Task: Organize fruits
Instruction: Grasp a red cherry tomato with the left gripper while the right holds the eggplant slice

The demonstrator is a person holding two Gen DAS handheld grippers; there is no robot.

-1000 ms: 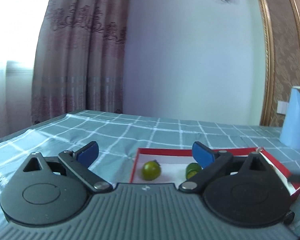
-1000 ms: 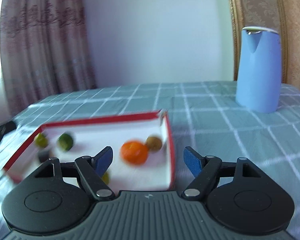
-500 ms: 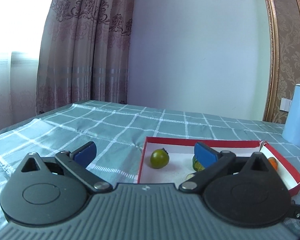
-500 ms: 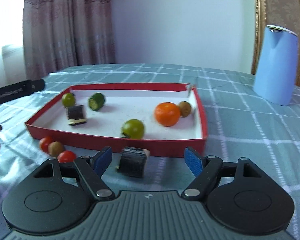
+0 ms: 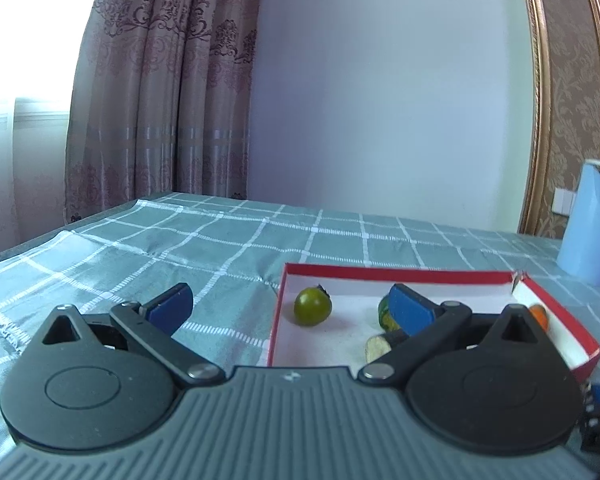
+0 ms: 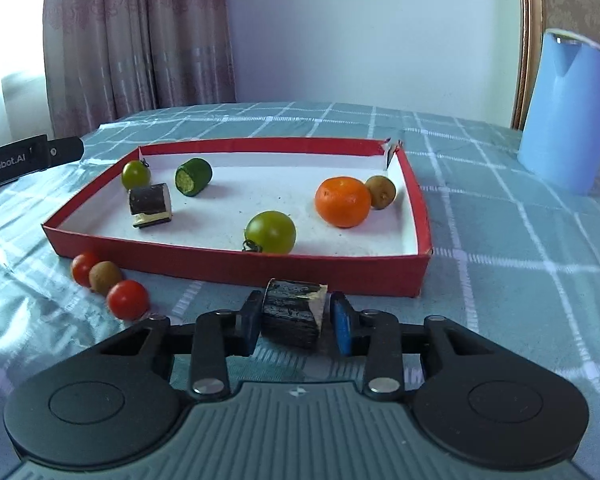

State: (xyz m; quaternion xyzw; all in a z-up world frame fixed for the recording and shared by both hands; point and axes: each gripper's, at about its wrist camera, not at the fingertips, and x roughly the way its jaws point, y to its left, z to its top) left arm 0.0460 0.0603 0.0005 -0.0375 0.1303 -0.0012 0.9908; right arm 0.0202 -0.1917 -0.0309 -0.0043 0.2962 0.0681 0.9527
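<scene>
Now my right tool, wide a second before, was closing on the dark chunk lying on the tabletop just outside the red box, ready to lift in, while my left tool stood apart, empty.

A red box with a white floor holds an orange, two green tomatoes and a dark-skinned chunk. Outside lie two red tomatoes on teal cloth — white-checked — beside a pale blue jug.
</scene>
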